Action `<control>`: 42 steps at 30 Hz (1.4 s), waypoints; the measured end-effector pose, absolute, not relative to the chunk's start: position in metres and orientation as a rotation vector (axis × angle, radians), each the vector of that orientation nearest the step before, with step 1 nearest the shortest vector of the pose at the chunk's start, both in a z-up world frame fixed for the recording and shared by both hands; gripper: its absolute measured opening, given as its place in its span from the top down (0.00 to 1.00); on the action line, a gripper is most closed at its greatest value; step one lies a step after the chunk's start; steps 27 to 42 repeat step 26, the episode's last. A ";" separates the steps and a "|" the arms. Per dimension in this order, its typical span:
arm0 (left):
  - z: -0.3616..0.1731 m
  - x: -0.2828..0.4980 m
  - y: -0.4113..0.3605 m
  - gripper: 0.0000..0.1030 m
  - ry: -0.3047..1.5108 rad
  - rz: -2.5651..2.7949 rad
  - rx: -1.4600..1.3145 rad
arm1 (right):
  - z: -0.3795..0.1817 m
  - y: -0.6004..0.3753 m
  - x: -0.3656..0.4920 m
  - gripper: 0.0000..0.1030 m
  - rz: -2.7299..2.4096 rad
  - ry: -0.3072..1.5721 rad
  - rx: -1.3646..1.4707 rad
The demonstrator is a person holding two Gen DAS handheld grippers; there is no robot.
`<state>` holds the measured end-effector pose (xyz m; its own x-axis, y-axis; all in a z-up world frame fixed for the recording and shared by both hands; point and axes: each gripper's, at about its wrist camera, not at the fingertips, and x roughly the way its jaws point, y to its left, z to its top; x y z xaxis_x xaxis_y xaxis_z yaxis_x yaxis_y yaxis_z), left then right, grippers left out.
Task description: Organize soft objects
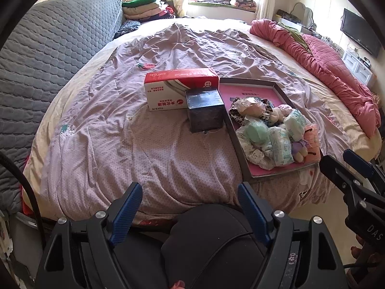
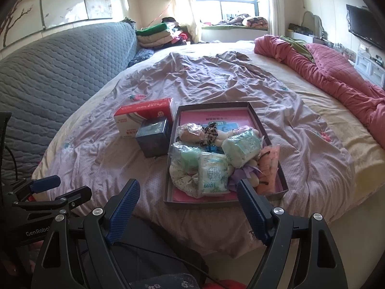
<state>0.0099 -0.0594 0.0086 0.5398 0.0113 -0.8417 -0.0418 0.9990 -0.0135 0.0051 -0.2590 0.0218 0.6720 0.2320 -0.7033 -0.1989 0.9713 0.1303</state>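
Note:
A shallow dark tray (image 1: pixel 252 94) (image 2: pixel 199 204) with a pink inside lies on the bed. It holds a pile of soft items: white-green tissue packs (image 1: pixel 281 149) (image 2: pixel 213 173), a mint sponge in plastic (image 1: pixel 257 132) (image 2: pixel 190 156), a leopard-print scrunchie (image 2: pixel 211 132), a small plush toy (image 2: pixel 250 175) and a peach cloth (image 2: pixel 269 166). My left gripper (image 1: pixel 190 207) hovers open over the bed's near edge, left of the tray, with nothing between its fingers. My right gripper (image 2: pixel 189 204) is open too, just short of the tray's near rim.
A red-and-white carton (image 1: pixel 175 89) (image 2: pixel 144 115) and a dark cube box (image 1: pixel 205 110) (image 2: pixel 154 137) sit left of the tray. A grey quilted headboard (image 1: pixel 48 48) lines the left side. A bunched pink quilt (image 1: pixel 324 67) runs along the right. Folded blankets (image 1: pixel 142 7) are stacked at the back.

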 end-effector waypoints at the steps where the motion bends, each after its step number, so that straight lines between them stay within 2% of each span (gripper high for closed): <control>1: 0.009 0.010 -0.059 0.22 1.000 0.031 -0.033 | 0.021 -0.259 0.005 0.19 0.243 0.802 0.044; 42: 0.001 0.010 -0.062 0.22 0.996 0.021 -0.038 | 0.017 -0.262 0.008 0.19 0.235 0.810 0.054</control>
